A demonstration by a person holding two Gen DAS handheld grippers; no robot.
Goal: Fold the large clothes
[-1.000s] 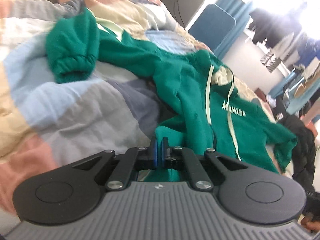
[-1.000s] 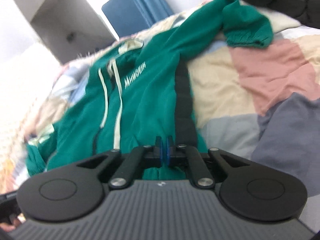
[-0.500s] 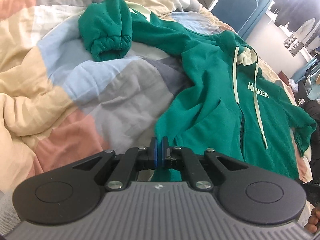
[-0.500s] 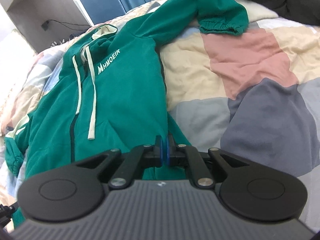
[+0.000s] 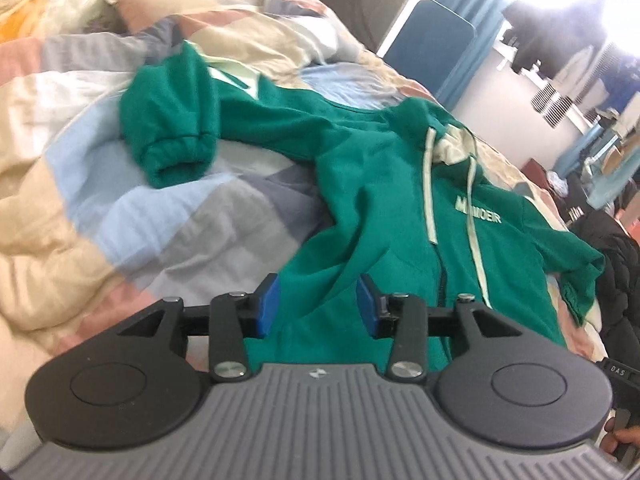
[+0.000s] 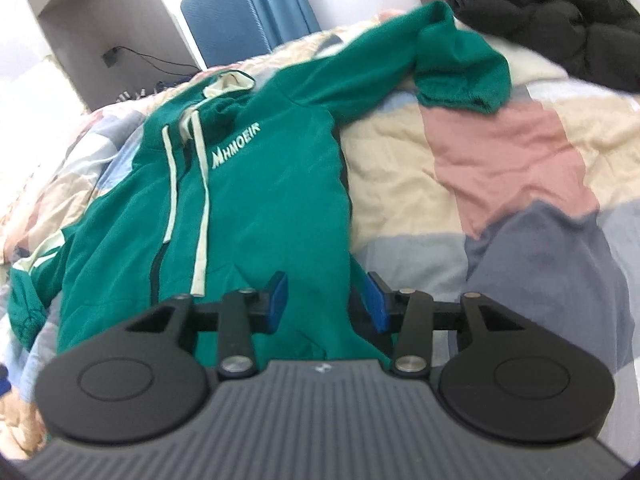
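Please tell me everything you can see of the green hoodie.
The green hoodie lies front-up, spread on a patchwork quilt. It looks like soft fleece, with cream drawstrings, pale chest lettering, a dark front zipper and ribbed cuffs. Both sleeves reach outward, bunched at their ends. Its hem lies between both grippers' opening fingers, unpinched.

Both wrist cameras look down, close, sharing the green hoodie (image 5: 380,208).

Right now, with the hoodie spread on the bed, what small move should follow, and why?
Probably draw both grippers back off the hem. The left gripper and right gripper are opening, their pads clear of the green hoodie, which lies face up with sleeves still spread.
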